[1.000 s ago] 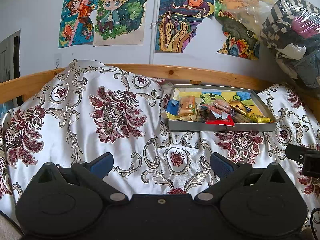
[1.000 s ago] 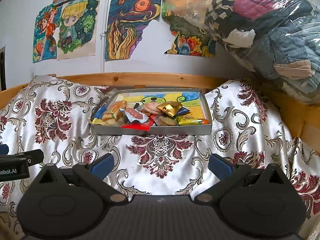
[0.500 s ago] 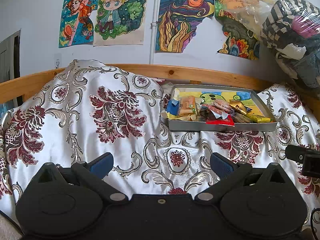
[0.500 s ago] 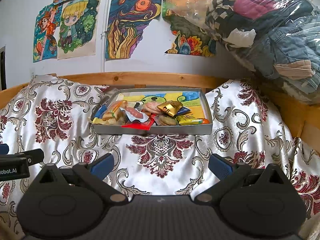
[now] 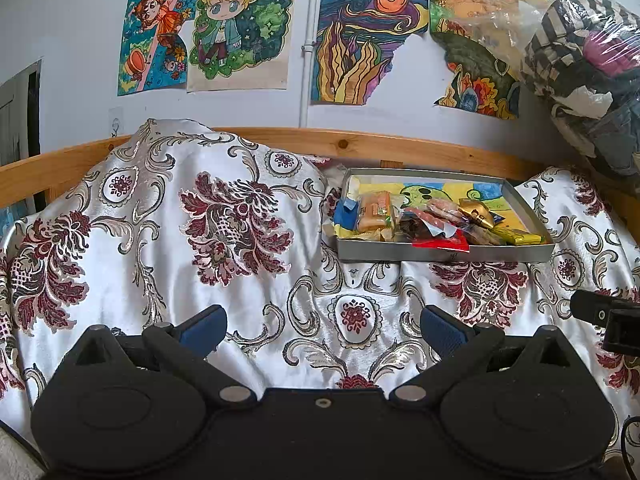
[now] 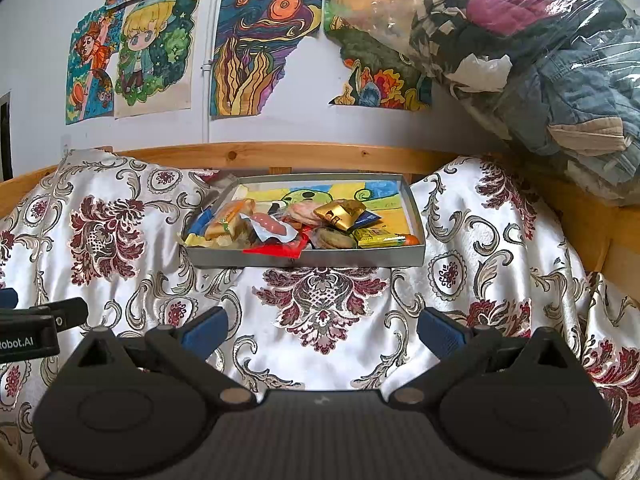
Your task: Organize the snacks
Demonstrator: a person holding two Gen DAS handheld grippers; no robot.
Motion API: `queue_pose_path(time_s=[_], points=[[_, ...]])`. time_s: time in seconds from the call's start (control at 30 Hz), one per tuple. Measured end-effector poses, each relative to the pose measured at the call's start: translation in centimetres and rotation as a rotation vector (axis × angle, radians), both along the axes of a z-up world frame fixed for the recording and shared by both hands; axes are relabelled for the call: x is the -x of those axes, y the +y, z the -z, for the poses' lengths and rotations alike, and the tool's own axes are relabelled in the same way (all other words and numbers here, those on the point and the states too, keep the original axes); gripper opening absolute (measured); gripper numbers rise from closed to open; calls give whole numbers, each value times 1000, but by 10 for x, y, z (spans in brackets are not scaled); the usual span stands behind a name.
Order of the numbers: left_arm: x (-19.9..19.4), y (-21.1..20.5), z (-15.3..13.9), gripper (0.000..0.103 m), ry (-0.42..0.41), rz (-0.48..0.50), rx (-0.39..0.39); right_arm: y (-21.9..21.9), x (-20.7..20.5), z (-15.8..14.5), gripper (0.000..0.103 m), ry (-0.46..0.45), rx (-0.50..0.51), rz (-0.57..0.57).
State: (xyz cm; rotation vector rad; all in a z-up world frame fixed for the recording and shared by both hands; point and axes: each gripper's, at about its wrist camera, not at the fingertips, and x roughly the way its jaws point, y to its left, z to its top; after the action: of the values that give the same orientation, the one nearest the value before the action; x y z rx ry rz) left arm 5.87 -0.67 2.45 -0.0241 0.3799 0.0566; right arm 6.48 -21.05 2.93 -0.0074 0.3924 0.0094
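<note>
1. I read "obot.AI" on the left gripper at my right view's left edge.
2. Both my left gripper's fingers and the right gripper stood spread, empty.
3. The grey tray sat ahead on the patterned cloth, heaped with snacks; a gold packet lay rightward.

Snacks heaped in shallow grey tray, crowded toward near wall; far half of tray floor bare, showing coloured drawing. Gold packet on top right of heap; red wrapper overhanging near wall; yellow bar flat at near right corner; blue packet at left end
</note>
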Motion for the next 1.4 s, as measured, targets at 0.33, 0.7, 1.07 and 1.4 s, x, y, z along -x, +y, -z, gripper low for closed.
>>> queue_pose_path(time_s=[0.33,0.7,1.07,1.4], points=[[-1,0,1,102,4,1,-2,1,1,3,103,6,-4,2],[0,-1,1,102,17,26,7,0,0,2,103,6,-5,2],[-1,-1,1,102,34,12,8,0,0,2,103,8,-5,2],[-2,0,1,102,38,8,8,1,0,2,103,9,-5,2]])
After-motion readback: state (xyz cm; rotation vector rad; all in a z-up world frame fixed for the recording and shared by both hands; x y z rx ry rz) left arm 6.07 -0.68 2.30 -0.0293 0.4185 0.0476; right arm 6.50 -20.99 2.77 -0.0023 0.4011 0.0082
